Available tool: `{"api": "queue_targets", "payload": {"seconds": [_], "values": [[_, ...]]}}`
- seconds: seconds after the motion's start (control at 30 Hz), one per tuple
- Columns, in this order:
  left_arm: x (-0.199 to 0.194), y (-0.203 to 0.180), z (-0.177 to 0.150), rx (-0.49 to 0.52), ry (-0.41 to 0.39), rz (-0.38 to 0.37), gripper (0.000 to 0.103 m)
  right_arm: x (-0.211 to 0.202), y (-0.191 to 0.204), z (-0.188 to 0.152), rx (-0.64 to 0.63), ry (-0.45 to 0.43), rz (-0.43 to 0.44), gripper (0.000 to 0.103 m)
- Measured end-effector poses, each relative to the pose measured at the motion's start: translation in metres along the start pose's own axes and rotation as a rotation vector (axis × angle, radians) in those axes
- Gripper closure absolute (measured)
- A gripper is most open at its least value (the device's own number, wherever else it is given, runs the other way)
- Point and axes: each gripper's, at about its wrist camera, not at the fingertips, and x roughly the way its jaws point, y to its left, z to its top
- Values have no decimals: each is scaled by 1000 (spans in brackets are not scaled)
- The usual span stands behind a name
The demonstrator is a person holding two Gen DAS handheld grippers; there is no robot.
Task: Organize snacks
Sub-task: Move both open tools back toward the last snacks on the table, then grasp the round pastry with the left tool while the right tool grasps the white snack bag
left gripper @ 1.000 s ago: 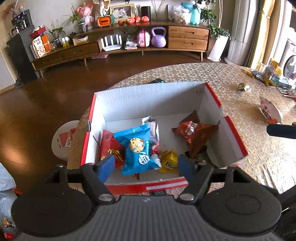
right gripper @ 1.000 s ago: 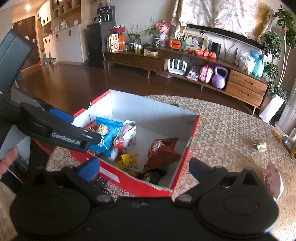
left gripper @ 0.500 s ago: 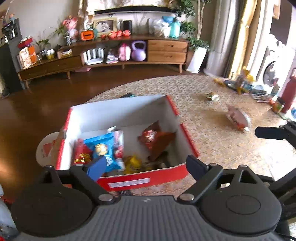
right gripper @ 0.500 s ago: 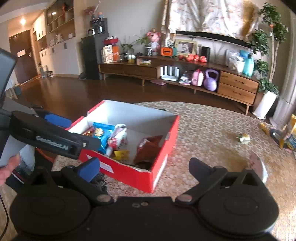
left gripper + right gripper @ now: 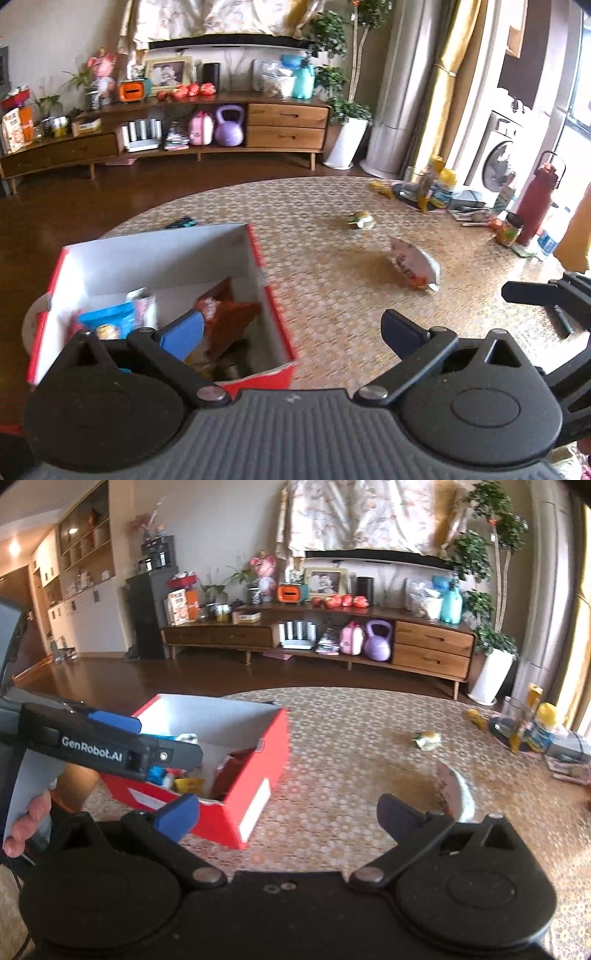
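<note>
Left wrist view: the left gripper (image 5: 291, 328) has just been opening and stands released, nothing between its jaws; it has swung off the red snack box (image 5: 275, 314), where the blue cookie packet (image 5: 110, 323) now lies. Right wrist view: the right gripper (image 5: 288, 814) is spread, empty, turned toward the white snack packet (image 5: 452, 788) loose on the tablecloth (image 5: 351, 746), probably next
</note>
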Motion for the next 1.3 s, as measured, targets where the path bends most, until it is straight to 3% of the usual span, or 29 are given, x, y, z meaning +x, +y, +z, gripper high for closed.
{"api": "queue_targets", "payload": {"seconds": [0.23,0.7,1.07,1.3], "values": [[41,-35,24,-4,43,-46,0,5,-46,-6,37,7,-73,0],[153,-108,81,109,59,-13,0,46,-140,-8,132,30,-156,0],[276,-121,132,45,133,-5,0,109,-188,-8,164,87,-170,2],[345,-126,153,4,185,-27,0,147,-208,-10,175,125,-187,12]]}}
